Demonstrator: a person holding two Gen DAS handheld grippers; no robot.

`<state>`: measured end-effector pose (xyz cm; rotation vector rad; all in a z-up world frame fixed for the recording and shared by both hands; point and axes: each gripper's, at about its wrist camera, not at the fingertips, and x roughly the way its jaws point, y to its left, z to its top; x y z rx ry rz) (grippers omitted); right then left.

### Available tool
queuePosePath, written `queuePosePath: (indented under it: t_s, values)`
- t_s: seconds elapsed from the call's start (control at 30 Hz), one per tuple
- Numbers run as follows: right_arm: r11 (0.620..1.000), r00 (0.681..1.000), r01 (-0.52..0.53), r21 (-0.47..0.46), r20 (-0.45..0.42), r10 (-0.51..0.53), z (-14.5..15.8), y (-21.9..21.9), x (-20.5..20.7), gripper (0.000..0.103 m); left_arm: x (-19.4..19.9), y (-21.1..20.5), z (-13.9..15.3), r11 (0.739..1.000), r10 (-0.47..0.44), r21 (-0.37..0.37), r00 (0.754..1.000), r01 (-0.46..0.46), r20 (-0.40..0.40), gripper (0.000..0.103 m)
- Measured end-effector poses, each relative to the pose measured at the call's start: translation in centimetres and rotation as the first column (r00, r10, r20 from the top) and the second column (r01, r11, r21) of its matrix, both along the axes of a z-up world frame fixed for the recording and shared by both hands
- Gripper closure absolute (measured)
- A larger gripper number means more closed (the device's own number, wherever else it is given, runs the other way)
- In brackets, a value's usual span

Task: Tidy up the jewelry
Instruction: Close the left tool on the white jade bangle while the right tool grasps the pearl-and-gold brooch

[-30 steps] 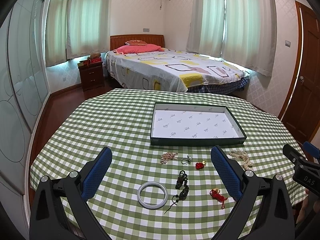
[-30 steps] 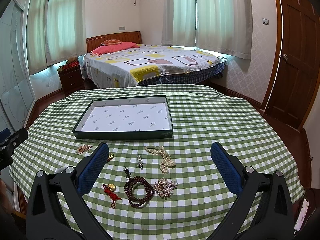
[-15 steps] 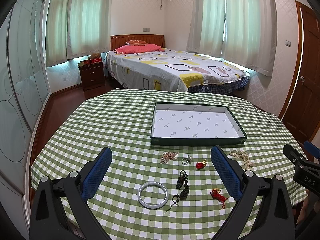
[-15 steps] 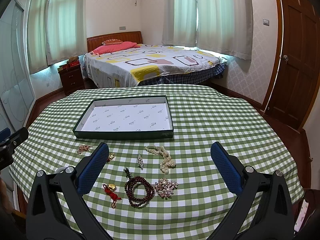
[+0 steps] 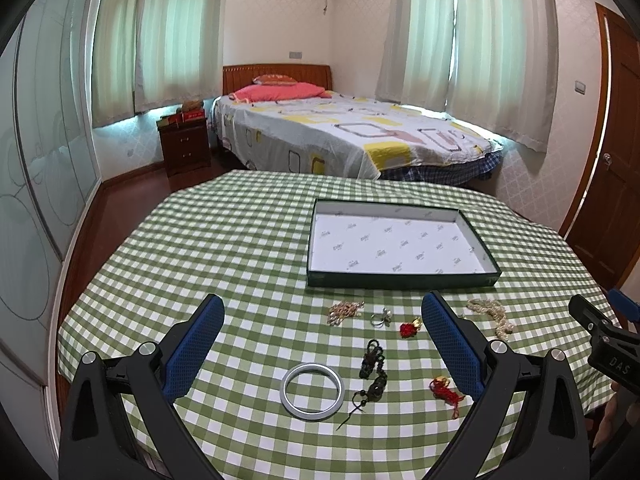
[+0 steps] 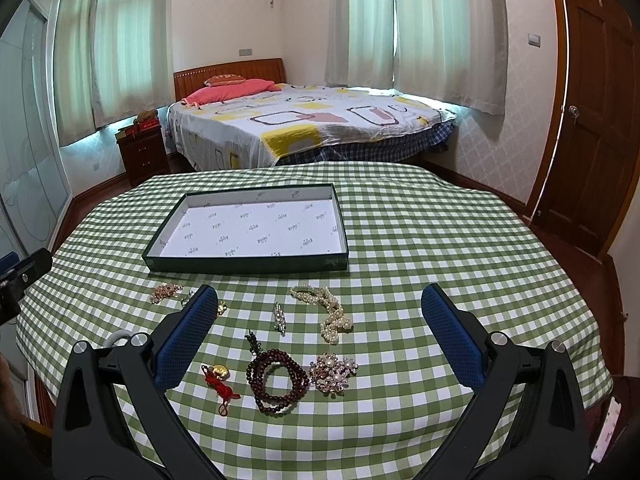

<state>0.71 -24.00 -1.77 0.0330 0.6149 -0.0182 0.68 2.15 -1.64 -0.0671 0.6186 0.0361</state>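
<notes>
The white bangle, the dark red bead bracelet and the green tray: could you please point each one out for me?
white bangle (image 5: 312, 397), left wrist view, on its near rim.
dark red bead bracelet (image 6: 277, 380), right wrist view, on the beads.
green tray (image 6: 245, 265), right wrist view, on its near wall.

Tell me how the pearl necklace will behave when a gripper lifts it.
The pearl necklace lies in a loose, bunched heap, so it will probably hang floppy and trail. Its round, glossy beads may slip between pads. It looks like several strands, so a pinch could catch only some.
</notes>
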Motion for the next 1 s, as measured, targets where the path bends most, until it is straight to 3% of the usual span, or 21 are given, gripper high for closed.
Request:
queuePosePath:
  t_s: [0.27,0.57,0.73,1.0]
  values:
    - [1.0,0.997,-0.026,0.002,-0.077,0.026,-4.2,0.3,1.4,0.004,2.2,1.3,-5.2,1.0,0.007,-0.003,0.989,-0.007,-0.147,0.007]
    - [0.999,0.983,-0.029,0.028,-0.183,0.034,-8.7,0.2,3.1,0.004,4.1,1.4,-11.6,1.0,0.01,0.011,0.948,-0.007,-0.317,0.007]
    - [0.999,0.974,-0.033,0.038,-0.222,0.041,-10.5,0.3,3.8,0.004,4.7,1.4,-13.4,1.0,0.023,0.015,0.931,-0.019,-0.364,0.007]
    - [0.998,0.976,-0.045,0.051,-0.213,0.055,-11.0,0.3,4.0,0.004,5.2,1.4,-14.7,1.0,0.008,-0.004,0.921,-0.01,-0.39,0.007]
